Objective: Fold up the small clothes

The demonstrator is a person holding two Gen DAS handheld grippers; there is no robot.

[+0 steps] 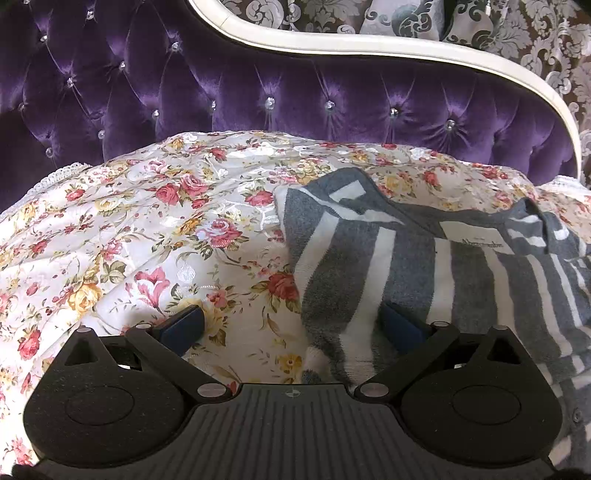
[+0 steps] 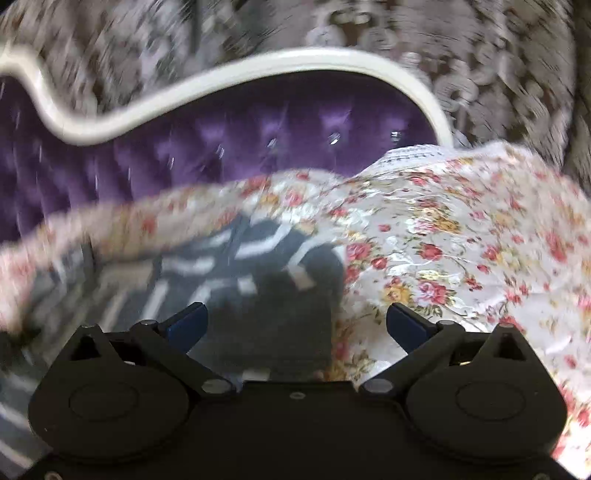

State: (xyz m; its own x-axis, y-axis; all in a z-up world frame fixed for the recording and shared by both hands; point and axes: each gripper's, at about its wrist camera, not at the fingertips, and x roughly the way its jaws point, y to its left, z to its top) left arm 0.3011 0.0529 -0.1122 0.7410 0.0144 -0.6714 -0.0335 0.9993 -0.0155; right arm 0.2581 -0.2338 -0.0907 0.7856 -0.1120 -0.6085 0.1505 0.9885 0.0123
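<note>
Left gripper [image 1: 291, 325] spread wide, straddling the striped sweater's [image 1: 406, 266] left edge. Right gripper [image 2: 295, 325] gapes empty too, sweater ahead-left.

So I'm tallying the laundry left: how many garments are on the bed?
1: a grey-and-white striped top on the floral bedspread, near the purple headboard. More could lie outside the views.

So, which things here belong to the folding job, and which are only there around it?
For the job:
- striped top, grey and white, lying on the bed
- left gripper, open, its right finger over the top's edge
- right gripper, open, above the top (view blurred)

Just there:
- floral bedspread
- purple headboard
- patterned wallpaper
</note>
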